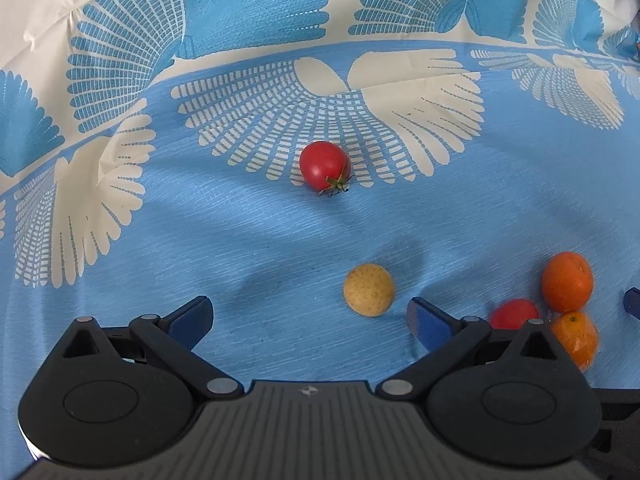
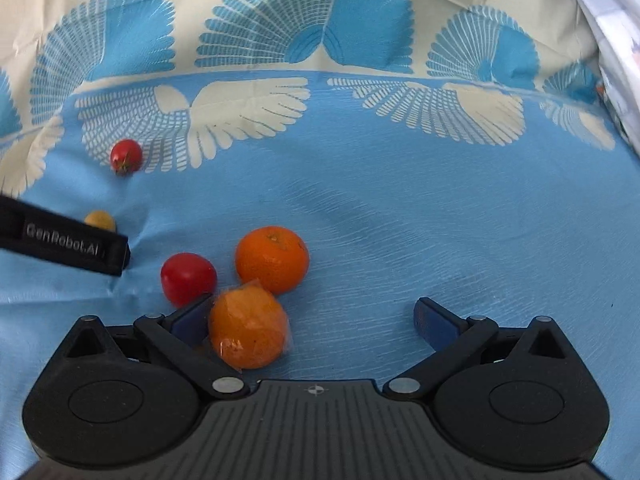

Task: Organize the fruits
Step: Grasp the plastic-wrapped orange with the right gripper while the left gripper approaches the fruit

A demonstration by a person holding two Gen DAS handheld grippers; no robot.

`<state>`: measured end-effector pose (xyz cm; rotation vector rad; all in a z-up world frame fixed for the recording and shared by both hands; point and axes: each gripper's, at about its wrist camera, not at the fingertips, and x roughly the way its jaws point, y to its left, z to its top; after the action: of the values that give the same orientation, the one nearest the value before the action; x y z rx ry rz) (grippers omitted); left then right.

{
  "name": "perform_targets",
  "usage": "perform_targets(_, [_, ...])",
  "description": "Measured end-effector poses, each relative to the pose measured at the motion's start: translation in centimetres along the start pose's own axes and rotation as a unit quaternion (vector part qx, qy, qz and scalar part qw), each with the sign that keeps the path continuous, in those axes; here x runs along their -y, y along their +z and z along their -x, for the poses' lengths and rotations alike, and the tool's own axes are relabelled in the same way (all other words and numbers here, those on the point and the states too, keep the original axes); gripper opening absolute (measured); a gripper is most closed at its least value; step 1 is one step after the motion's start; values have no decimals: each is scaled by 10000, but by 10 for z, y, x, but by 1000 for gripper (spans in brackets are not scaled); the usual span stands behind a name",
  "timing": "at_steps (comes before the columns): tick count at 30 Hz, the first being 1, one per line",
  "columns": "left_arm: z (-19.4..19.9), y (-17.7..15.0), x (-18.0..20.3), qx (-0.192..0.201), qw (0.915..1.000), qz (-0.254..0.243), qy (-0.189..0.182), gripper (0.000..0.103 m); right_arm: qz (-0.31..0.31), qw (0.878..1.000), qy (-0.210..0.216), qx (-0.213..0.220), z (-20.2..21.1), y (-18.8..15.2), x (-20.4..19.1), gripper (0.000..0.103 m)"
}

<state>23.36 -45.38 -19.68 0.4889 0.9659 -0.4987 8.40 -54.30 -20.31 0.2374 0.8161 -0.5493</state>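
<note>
On a blue patterned cloth lie a stemmed red tomato (image 1: 325,165), a yellow speckled fruit (image 1: 369,289), a second red tomato (image 1: 514,314) and two oranges (image 1: 567,281) (image 1: 578,338). My left gripper (image 1: 310,318) is open and empty, just short of the yellow fruit, which sits near its right finger. My right gripper (image 2: 314,320) is open; a plastic-wrapped orange (image 2: 248,327) lies between its fingers against the left pad (image 2: 192,318), with a bare orange (image 2: 273,258) and a red tomato (image 2: 188,278) just beyond. The far tomato (image 2: 126,155) and yellow fruit (image 2: 100,220) show at left.
The left gripper's black finger (image 2: 68,246) crosses the right wrist view at left. The cloth (image 1: 240,240) rises in folds at the back. A white fabric edge (image 2: 608,40) stands at the far right.
</note>
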Motion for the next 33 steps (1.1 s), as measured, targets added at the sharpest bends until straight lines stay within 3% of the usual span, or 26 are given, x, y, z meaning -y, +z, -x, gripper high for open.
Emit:
perform_targets(16, [0, 3, 3, 63, 9999, -87, -17, 103, 35, 9999, -22, 162, -1, -2, 0, 102])
perform_targets(18, [3, 1, 3, 73, 9999, -64, -91, 97, 39, 9997, -38, 233, -1, -3, 0, 102])
perform_targets(19, [7, -1, 2, 113, 9994, -40, -316, 75, 61, 9996, -38, 265, -1, -4, 0, 102])
perform_targets(20, [12, -3, 1, 131, 9981, -43, -598, 46, 79, 9995, -15, 310, 0, -5, 0, 95])
perform_targets(22, [20, -5, 7, 152, 9960, -272, -834, 12, 107, 9988, 130, 466, 8, -5, 1, 60])
perform_targets(23, [22, -7, 9, 161, 9949, -356, -932, 0, 137, 9980, 296, 546, 13, -3, 1, 38])
perform_targets(30, [31, -9, 8, 281, 9942, -246, -1010, 0, -77, 9976, 45, 688, 24, -1, 17, 37])
perform_targets(31, [30, -8, 7, 247, 9944, -238, -1003, 3, -125, 9975, -21, 698, 24, -1, 20, 37])
perform_targets(33, [27, -6, 7, 113, 9929, -274, -1150, 18, -129, 9976, -101, 675, 24, -2, 25, 37])
